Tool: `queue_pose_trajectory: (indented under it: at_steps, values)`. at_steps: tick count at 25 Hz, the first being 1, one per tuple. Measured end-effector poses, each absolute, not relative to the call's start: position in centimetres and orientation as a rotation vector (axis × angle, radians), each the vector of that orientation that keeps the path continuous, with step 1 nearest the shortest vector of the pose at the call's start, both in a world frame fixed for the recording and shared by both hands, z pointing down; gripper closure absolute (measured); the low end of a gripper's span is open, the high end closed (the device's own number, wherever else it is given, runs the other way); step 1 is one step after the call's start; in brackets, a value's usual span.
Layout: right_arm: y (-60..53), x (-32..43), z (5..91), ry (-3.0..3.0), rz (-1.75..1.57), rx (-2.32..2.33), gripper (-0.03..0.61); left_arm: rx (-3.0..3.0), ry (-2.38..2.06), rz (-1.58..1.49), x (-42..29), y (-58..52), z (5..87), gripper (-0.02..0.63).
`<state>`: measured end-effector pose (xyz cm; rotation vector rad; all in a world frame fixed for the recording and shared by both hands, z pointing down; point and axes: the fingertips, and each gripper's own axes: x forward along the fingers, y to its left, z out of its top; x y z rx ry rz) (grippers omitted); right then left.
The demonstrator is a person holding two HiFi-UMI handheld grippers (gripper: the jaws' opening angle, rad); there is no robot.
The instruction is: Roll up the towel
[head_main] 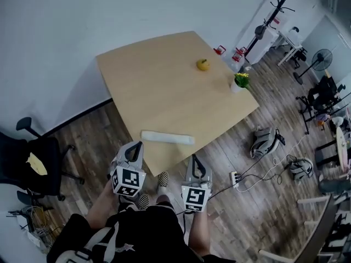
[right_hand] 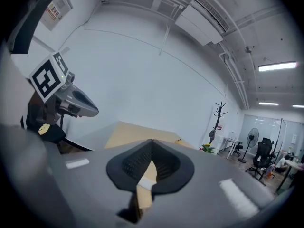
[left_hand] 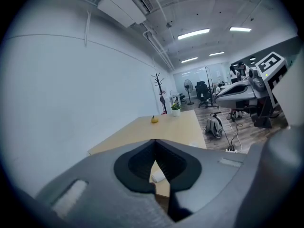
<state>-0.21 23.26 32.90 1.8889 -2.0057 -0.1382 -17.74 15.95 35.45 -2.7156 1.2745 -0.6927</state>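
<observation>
Observed from the side of the room: the towel (head_main: 167, 138) lies on the table (head_main: 164, 81) as a narrow white roll, close to the near edge and roughly parallel to it. No flat, unrolled part shows from the head view. Whether the loose end is tucked under cannot be made out.

Left gripper (head_main: 134, 149): held off the table in front of the person's body, just short of the near edge. In the left gripper view its jaws (left_hand: 154, 144) meet at the tips with nothing between them. A piece of the roll (left_hand: 158, 175) shows beyond, through the gap lower down, well apart from the pads.

Right gripper (head_main: 196, 166): likewise clear of the table and jaws together. The right gripper view shows the tips (right_hand: 152, 144) closed on nothing, with the roll (right_hand: 147, 183) visible far below them.

Elsewhere on the table: a small yellow fruit (head_main: 203, 64) and a potted plant (head_main: 240, 81), both at the far side, well apart from the towel.

Assessment: the rolling appears complete, and the step in hand is the release and stand-off. The next move calls for little. If the outer end springs loose, one gripper would need to go back down and press or re-wind that end; otherwise the roll can be left as it lies.
</observation>
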Motion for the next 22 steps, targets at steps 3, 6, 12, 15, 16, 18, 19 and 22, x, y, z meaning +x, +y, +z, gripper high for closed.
queue_pose_trajectory:
  at_steps: [3,6,12,15,16,18,19,22]
  values:
    - [26.4,-0.9,33.3,-2.001,-0.1,1.928,0.572,-2.791,1.284,-0.613,-18.9,18.6,35.7,0.604]
    - [28.8,-1.2,33.9,-1.991,-0.046,1.973,0.572,-2.853,1.277,-0.578,-20.0,20.8,36.3,0.604]
    - [31.7,-1.6,34.0,-1.975,-0.015,2.039,0.572,-2.866,1.279,-0.54,-21.5,22.8,35.8,0.604]
    - [32.3,-2.0,33.7,-1.982,-0.028,2.041,0.572,-2.864,1.278,-0.527,-21.7,23.3,35.4,0.604]
    - [32.5,-2.1,33.6,-1.983,-0.033,2.04,0.572,-2.863,1.275,-0.524,-21.8,23.5,35.3,0.604]
    - [32.8,-2.2,33.5,-1.981,-0.043,2.04,0.572,-2.862,1.272,-0.521,-21.9,23.8,35.2,0.604]
    - [32.9,-2.3,33.4,-1.979,-0.046,2.04,0.572,-2.86,1.27,-0.521,-21.9,23.9,35.1,0.604]
    - [33.2,-2.6,33.0,-1.982,-0.046,2.049,0.572,-2.858,1.267,-0.518,-22.0,24.2,35.0,0.604]
